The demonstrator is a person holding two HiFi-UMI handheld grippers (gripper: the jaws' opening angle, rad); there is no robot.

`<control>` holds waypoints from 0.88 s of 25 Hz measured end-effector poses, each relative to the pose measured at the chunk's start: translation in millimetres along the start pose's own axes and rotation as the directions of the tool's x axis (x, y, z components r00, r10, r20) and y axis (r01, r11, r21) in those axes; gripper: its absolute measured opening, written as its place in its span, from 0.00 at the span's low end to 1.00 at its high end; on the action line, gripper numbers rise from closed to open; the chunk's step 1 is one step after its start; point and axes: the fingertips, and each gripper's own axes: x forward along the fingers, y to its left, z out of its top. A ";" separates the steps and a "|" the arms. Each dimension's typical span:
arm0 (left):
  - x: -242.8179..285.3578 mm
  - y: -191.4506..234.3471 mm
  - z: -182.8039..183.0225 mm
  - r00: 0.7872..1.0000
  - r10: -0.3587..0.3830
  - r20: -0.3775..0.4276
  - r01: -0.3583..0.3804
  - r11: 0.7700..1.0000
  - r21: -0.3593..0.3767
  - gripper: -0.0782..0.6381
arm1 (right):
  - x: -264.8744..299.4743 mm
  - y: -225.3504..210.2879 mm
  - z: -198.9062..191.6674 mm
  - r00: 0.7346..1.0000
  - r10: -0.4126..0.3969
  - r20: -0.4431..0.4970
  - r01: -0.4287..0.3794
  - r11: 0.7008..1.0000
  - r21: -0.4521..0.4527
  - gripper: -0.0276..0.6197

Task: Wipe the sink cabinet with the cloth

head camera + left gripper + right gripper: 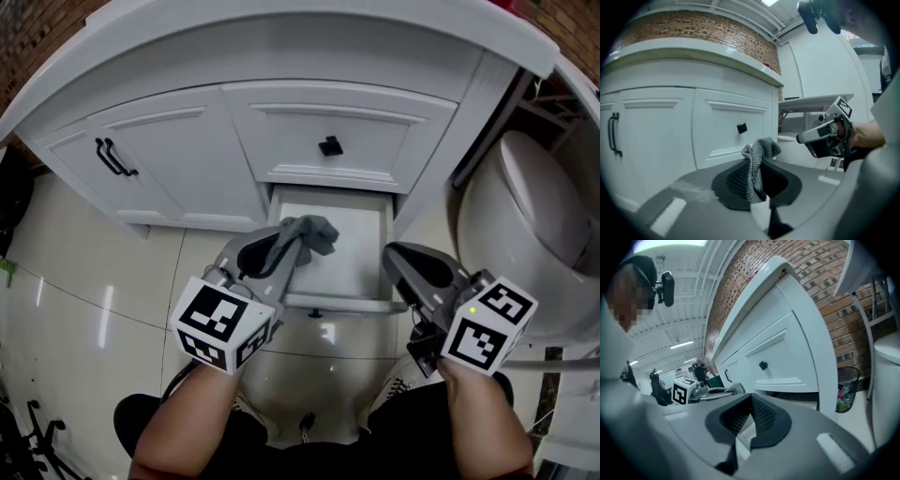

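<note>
1. Head view, nearest first: the person's two forearms reach forward over the tiled floor, one gripper in each hand.
2. The left gripper has its fingers pinched on a grey cloth. The left gripper view shows the knitted fabric bunched between them, with a tuft standing out past the tips.
3. The right gripper is beside it and carries nothing; its own view shows the fingers pressed together at the tips.
4. The cloth is held over the pulled-out bottom drawer, below the right half of the counter's front edge. Whether it touches the drawer cannot be told. In the left gripper view it is clearly apart from the upper drawer front.
5. Beyond is the white sink cabinet, with its upper drawer and black knob. A door with a black handle sits toward the counter's left corner.
6. Farthest is the counter, curving overhead. A toilet stands past its right corner.
7. As for progress, the cloth is in hand and brought to the cabinet. No surface looks visibly wiped or unwiped, so the share done cannot be read. By my judgement the open drawer is the part in hand, and the door, upper drawer front and counter edge remain to be covered.
</note>
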 end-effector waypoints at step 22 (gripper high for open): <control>199.4 -27.2 -90.6 0.844 -0.149 -0.515 0.258 0.955 0.146 0.16 | -26.8 -96.0 1.4 0.997 -0.065 0.040 0.057 0.984 0.169 0.05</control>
